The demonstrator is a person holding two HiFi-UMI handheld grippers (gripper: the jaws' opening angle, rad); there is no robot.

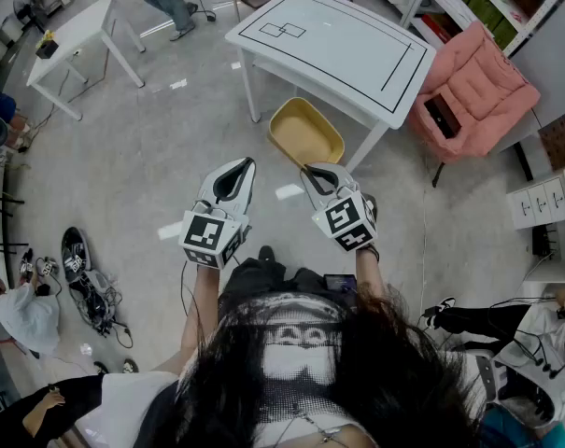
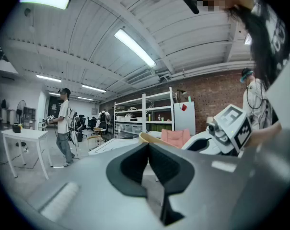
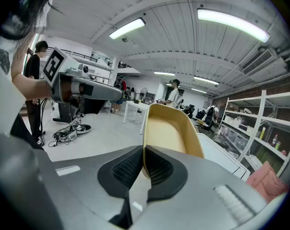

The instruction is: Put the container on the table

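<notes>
head view, container [image 1: 305, 133]: tan open tub, carried above the floor just off the tabletop's near edge, not on it.
head view, right gripper [image 1: 310, 168]: tips meet the container's near rim.
head view, left gripper [image 1: 247, 163]: beside the right gripper, clear of the container.
head view, table [image 1: 357, 45]: white top with ruled black outlines, nothing on it.
head view, armchair [image 1: 473, 82]: pink, past the tabletop's right edge.
left gripper view, left gripper [image 2: 148, 145]: jaws pressed together, nothing between them.
left gripper view, container [image 2: 145, 137]: only a sliver of tan rim shows beyond the jaw tips.
left gripper view, right gripper [image 2: 226, 128]: off to the right, marker cube towards the camera.
right gripper view, right gripper [image 3: 143, 150]: jaws pinching the container's rim wall.
right gripper view, container [image 3: 171, 128]: extends away from the jaws, hollow in view and empty.
right gripper view, table [image 3: 221, 155]: white top just beyond the container, at right.
right gripper view, left gripper [image 3: 82, 87]: at left, apart from the container.
</notes>
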